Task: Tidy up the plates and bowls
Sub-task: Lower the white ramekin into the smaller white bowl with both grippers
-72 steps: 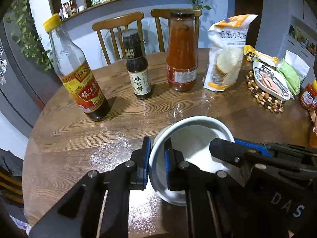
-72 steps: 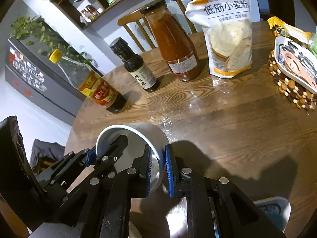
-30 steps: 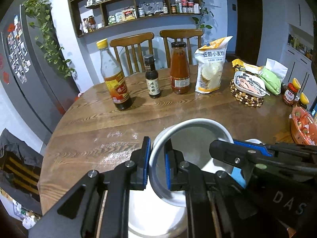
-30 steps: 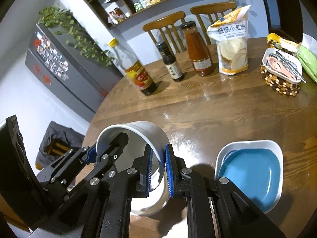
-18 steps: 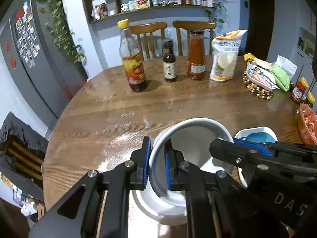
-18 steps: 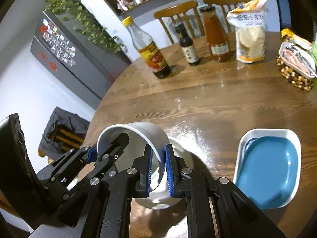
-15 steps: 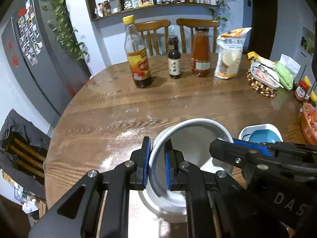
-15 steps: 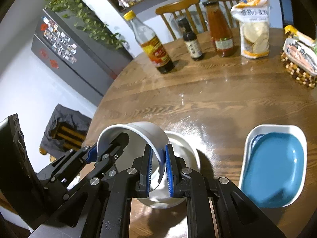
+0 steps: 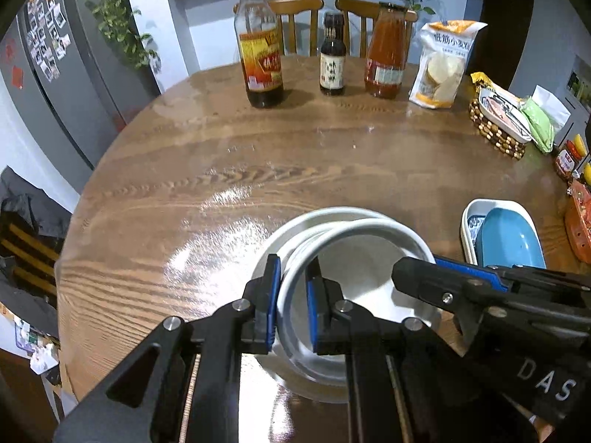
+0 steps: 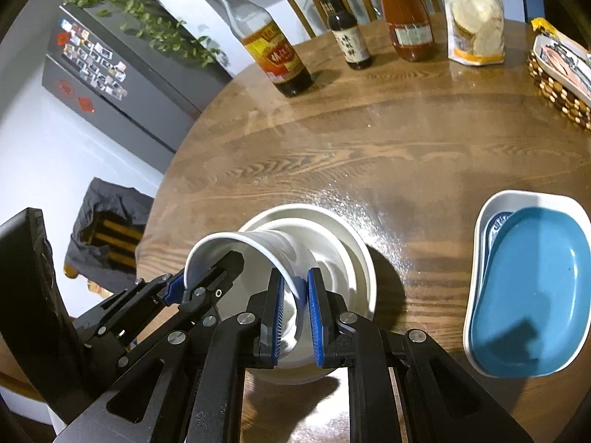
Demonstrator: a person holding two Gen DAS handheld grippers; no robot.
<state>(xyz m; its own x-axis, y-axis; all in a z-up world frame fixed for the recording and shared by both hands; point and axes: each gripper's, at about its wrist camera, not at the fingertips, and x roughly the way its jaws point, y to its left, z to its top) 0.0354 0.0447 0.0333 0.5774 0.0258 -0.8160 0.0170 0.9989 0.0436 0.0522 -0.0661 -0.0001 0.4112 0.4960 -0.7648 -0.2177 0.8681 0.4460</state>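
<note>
White porcelain fills both views: your left tongs (image 9: 291, 297) and right tongs (image 10: 295, 317) each pinch the rim of the small bowl (image 9: 354, 277), which hangs tilted just inside the wide bowl (image 10: 354, 254) on the surface (image 9: 295, 155). You are nesting it, I judge; next, level and release. Only the right view shows the blue plate (image 10: 532, 291) whole.

The right tongs (image 10: 295, 317) clamp the near rim of a white bowl (image 10: 266, 254), and the left tongs (image 10: 207, 277) grip its far rim. The bowl tilts inside a larger white bowl (image 10: 354, 258) on the desk (image 10: 369, 155). To the right sits a blue plate (image 10: 532, 291) in a white dish (image 10: 480, 229). 3 bottles (image 10: 273, 48) and a bag (image 10: 476, 14) stand at the far edge.
</note>
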